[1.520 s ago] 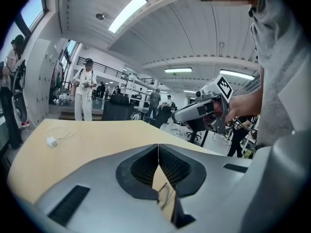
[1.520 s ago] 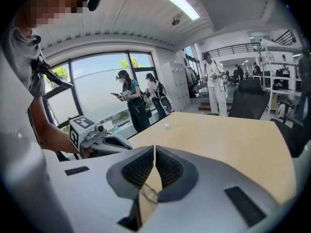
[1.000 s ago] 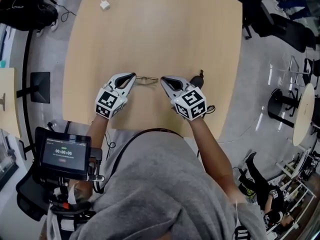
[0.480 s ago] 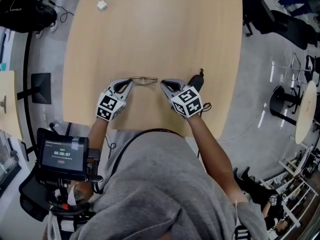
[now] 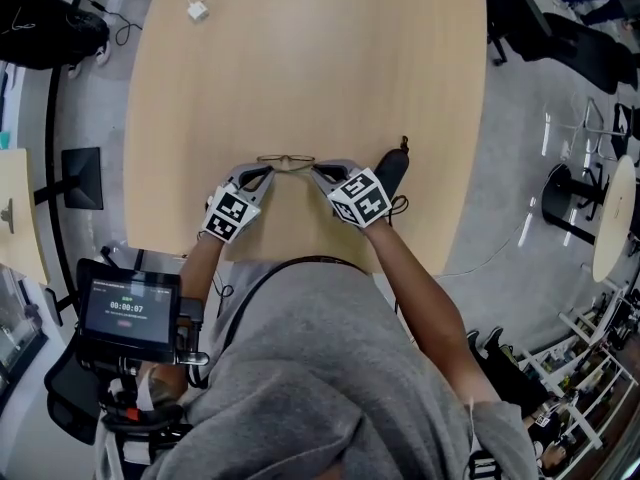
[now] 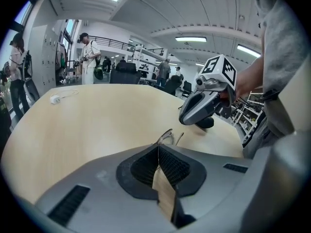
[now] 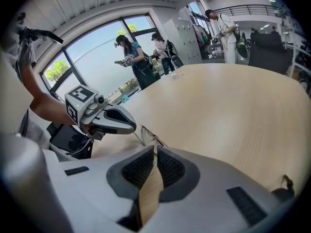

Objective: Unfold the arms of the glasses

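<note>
Glasses span the gap between the two grippers over the desk, close to the middle of its near edge; whether the frame touches the wood cannot be told. The left gripper has its jaws pressed together on the thin arm at the glasses' left end, and the right gripper likewise pinches the right end. A white charger with its cable lies at the far left corner.

I am lowering the left gripper and the right gripper toward the table | both are tipping further downward | the glasses are sinking between them
</note>
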